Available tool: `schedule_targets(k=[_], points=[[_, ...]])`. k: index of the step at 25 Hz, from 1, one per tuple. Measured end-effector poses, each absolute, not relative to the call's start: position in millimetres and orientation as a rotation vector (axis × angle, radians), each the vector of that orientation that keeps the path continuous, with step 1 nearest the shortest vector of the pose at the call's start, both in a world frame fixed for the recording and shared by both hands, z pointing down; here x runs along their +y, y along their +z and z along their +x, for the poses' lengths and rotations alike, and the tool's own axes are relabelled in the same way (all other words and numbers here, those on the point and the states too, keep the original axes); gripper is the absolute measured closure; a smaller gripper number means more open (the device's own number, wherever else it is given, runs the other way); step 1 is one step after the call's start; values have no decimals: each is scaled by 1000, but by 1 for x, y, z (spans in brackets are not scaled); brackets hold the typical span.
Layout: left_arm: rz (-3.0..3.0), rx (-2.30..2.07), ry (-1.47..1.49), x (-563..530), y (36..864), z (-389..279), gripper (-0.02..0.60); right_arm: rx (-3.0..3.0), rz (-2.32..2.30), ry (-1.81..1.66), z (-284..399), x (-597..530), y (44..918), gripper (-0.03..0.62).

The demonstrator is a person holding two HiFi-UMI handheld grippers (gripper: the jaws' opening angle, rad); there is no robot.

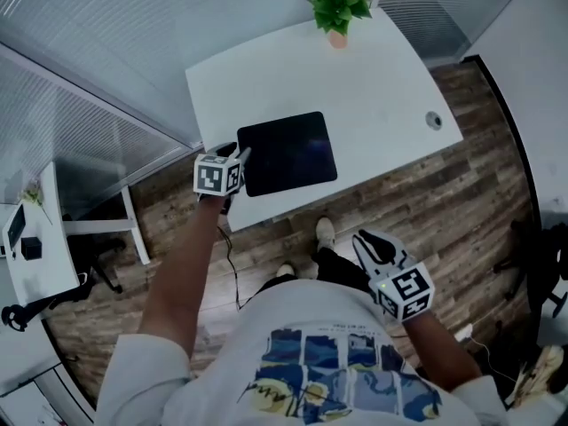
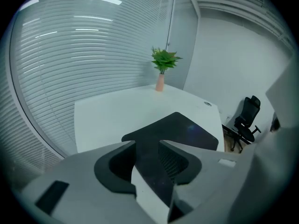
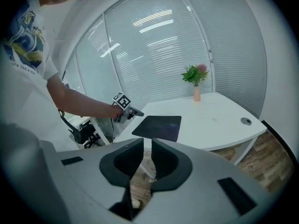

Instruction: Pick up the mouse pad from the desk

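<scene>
A black mouse pad (image 1: 287,153) lies flat near the front left of the white desk (image 1: 382,78). My left gripper (image 1: 237,156) is at the pad's left edge, low over the desk. In the left gripper view its jaws stand open (image 2: 147,143), and the near corner of the mouse pad (image 2: 180,129) shows in the gap, with the pads apart from it. My right gripper (image 1: 364,240) hangs off the desk over the wooden floor, close to my body. Its jaws (image 3: 147,141) are open by a narrow gap and hold nothing.
A potted plant (image 1: 340,3) stands at the desk's far edge, and a cable hole (image 1: 433,120) is at its right end. A black office chair (image 2: 246,118) stands beyond the desk. A small white side table (image 1: 27,256) is on the left. Blinds cover the glass wall behind.
</scene>
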State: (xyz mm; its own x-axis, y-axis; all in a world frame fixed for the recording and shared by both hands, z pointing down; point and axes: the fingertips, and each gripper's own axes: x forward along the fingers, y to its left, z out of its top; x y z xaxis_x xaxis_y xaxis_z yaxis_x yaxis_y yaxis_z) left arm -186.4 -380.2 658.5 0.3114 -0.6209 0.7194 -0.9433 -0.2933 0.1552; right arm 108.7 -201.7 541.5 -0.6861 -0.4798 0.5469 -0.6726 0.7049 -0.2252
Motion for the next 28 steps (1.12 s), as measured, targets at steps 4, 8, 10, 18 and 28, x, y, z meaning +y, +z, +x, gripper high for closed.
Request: schedule_targets(k=[4, 8, 10, 18, 28], points=[[1978, -1395, 782, -405, 677, -201, 442, -2426, 917, 622, 120, -219, 544, 542], [1953, -1397, 816, -425, 693, -208, 434, -2409, 959, 639, 135, -230, 547, 545], [1940, -1395, 830, -431, 699, -208, 431, -2393, 976, 660, 144, -231, 551, 546], [1913, -1370, 861, -444, 719, -209, 430, -2356, 996, 741, 158, -230, 560, 558], [1916, -1388, 765, -438, 718, -202, 490, -2350, 1013, 764, 154, -227, 563, 563]])
